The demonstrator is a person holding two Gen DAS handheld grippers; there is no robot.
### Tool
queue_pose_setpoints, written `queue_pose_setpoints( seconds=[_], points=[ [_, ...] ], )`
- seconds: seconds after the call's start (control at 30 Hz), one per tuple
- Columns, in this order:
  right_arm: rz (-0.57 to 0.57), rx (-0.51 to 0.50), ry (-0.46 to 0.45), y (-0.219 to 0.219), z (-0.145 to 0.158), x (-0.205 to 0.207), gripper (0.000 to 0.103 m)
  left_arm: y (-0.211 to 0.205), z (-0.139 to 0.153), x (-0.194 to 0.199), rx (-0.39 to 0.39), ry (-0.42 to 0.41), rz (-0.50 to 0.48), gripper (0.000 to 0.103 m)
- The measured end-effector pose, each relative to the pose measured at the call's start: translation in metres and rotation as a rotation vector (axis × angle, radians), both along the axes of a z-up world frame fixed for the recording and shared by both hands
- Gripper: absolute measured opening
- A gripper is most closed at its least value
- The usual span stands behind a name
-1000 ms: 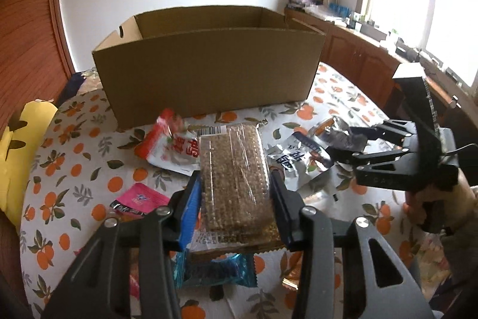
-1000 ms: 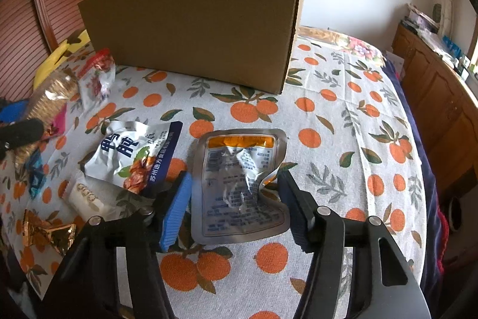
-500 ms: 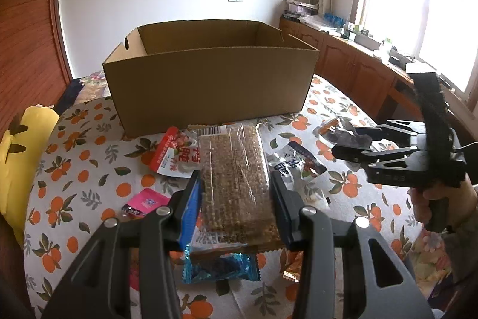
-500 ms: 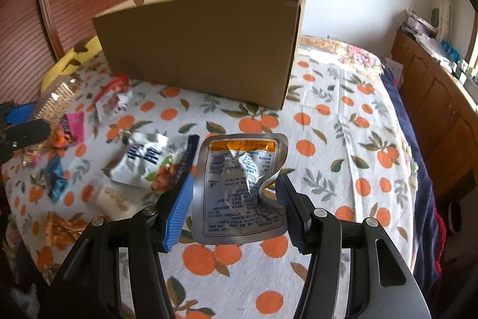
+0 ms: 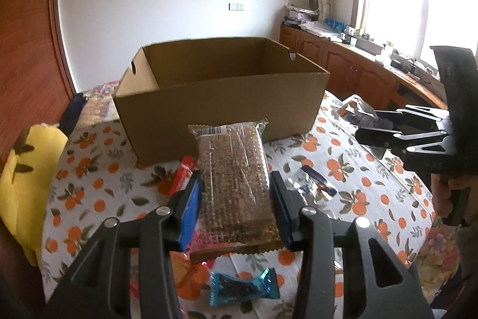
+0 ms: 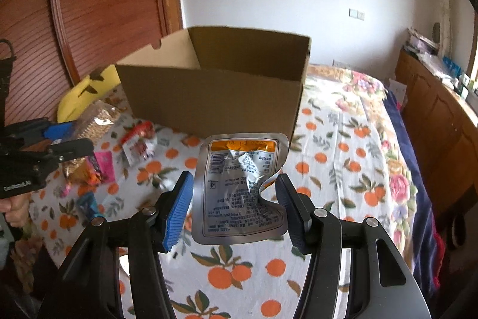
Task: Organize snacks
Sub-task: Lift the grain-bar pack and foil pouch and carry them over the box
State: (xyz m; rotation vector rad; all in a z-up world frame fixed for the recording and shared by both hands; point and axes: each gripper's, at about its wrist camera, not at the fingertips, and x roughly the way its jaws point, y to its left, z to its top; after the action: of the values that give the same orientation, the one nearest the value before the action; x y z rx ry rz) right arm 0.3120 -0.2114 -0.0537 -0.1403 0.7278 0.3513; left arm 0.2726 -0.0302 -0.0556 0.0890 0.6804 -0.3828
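Holding two packets [image 5: 233, 169] [image 6: 242, 187], one box [image 5: 221, 106]

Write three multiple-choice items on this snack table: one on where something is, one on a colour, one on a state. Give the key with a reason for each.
1. Where is the cardboard box relative to the two grippers?
A. behind them, out of view
B. ahead of both, on the tablecloth
C. hanging from the left gripper

2. What colour is the pouch in the right gripper?
A. silver with an orange band
B. plain green
C. black

3. What state is the left gripper in?
A. open and empty
B. shut on a spoon
C. shut on the clear-wrapped cracker pack

Key: 1 B, both wrist views show the open box standing on the table in front of the fingers. 2 A, the foil face is silver with an orange strip on top. 3 C, both fingers press the pack's sides, above the table.
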Motion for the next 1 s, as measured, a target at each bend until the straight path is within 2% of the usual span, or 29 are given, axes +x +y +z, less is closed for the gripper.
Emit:
queue_pose_setpoints(
  seconds=[0.37,0.8,1.0],
  points=[
    [0.04,-0.001,-0.069,0.015,0.038,0.032,0.058,0.005,0.034,0.044,-0.002,-0.057,-0.003,0.043],
    [0.06,-0.019,-0.113,0.03,0.057,0.08,0.058,0.004,0.059,0.103,0.022,-0.101,-0.015,0.043],
    [0.059,-0.031,-0.113,0.038,0.055,0.104,0.058,0.007,0.056,0.128,0.016,-0.098,-0.019,0.043]
  ],
)
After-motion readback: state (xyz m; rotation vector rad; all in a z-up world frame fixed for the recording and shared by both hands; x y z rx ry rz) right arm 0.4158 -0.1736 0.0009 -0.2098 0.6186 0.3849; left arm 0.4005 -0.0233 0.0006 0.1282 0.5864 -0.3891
